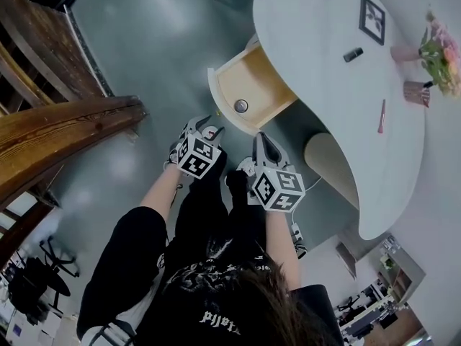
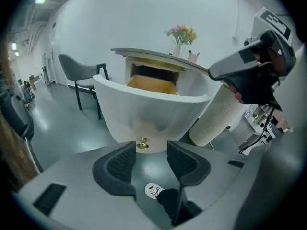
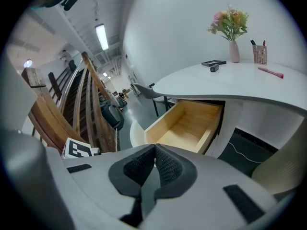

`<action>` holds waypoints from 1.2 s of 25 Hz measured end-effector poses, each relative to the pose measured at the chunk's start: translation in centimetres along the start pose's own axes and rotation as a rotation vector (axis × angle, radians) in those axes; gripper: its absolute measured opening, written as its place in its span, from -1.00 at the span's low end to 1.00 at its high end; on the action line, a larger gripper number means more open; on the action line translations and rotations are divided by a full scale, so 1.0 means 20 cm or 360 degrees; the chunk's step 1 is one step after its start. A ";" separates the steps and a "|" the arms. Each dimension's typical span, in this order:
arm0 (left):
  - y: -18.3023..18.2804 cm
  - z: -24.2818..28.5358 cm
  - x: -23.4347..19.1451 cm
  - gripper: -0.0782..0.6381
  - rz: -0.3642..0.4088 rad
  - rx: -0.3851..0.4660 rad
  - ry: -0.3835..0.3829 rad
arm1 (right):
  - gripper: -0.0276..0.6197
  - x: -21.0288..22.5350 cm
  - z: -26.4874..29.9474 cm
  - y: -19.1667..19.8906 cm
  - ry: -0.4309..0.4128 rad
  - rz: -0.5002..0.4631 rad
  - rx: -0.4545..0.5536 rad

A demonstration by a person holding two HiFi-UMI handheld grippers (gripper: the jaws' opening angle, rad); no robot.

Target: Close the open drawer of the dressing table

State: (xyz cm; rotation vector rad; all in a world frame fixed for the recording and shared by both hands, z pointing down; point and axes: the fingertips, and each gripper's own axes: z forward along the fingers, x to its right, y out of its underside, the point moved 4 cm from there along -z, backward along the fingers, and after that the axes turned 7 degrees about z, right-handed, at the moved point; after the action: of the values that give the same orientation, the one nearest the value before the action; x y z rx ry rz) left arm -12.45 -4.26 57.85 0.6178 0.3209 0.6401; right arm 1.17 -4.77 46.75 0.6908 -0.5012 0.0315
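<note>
The white dressing table (image 1: 324, 20) has its drawer (image 1: 248, 89) pulled out, with a pale wooden inside and a curved white front (image 2: 148, 111) bearing a small brass knob (image 2: 142, 144). My left gripper (image 1: 205, 131) hovers just short of that front. It is open, and the knob shows in the gap between the pads with nothing pressed. My right gripper (image 1: 264, 144) is beside it, a little right of the drawer. Its pads (image 3: 165, 164) meet with nothing between them. The right gripper view looks into the open drawer (image 3: 189, 126) from the side.
A wooden stair rail (image 1: 57, 132) runs along the left. A ribbed cream stool (image 1: 328, 157) sits under the table at right. On the table top are a picture frame (image 1: 372, 18), a flower vase (image 1: 439, 49), a pen cup (image 1: 415, 92) and a pink pen (image 1: 382, 116). A chair (image 2: 79, 73) stands farther off.
</note>
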 end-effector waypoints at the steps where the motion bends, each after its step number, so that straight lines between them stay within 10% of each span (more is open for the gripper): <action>1: 0.01 0.02 0.00 -0.23 0.0006 -0.0013 0.0005 | -0.83 0.01 0.00 0.01 0.0004 0.0002 -0.0006; 30: 0.03 0.28 -0.12 -0.42 0.0101 -0.0109 0.0054 | -0.83 0.04 0.09 0.05 -0.0002 0.0057 -0.0056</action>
State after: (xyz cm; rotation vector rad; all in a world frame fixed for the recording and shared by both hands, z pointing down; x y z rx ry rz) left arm -12.02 -7.85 62.83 0.5539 0.3104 0.7203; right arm 0.86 -5.19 48.95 0.6474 -0.5139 0.0555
